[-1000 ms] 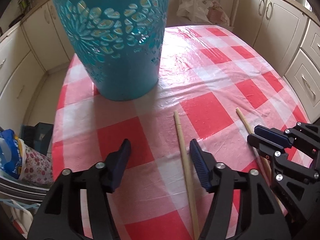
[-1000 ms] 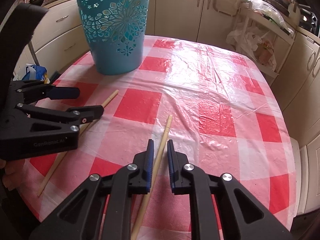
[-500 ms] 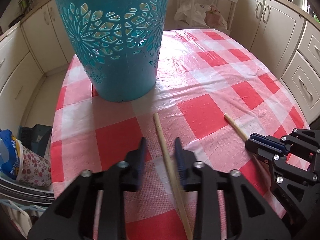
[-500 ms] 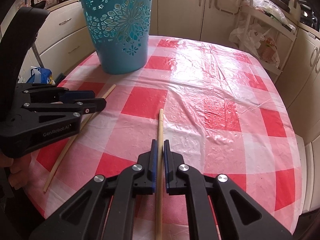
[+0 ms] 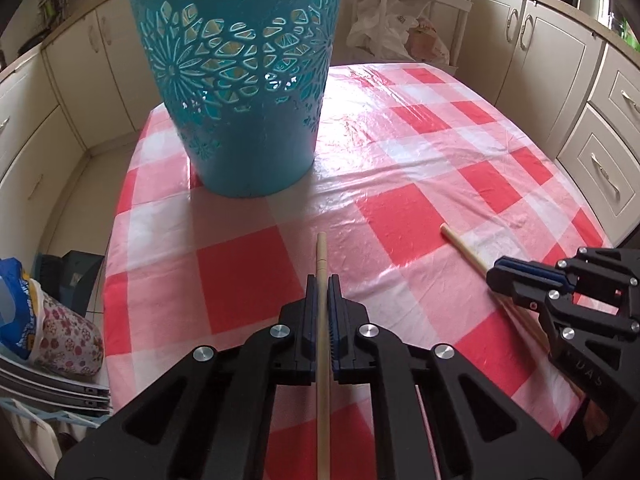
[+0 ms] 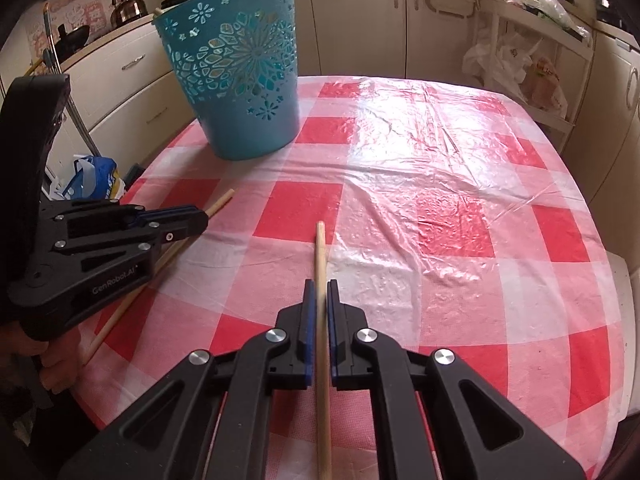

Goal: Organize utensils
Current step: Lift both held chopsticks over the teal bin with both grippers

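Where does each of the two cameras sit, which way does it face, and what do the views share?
Left wrist: rides on the left tongs, looking forward and down at the checked table; its own fingers pinch a chopstick, and the right tongs show at right.
Right wrist: rides on the right tongs, looking the same way; its fingers pinch the other chopstick, with the left tongs and a hand at left.
Shared: the teal basket, the table, both chopsticks, both tongs.
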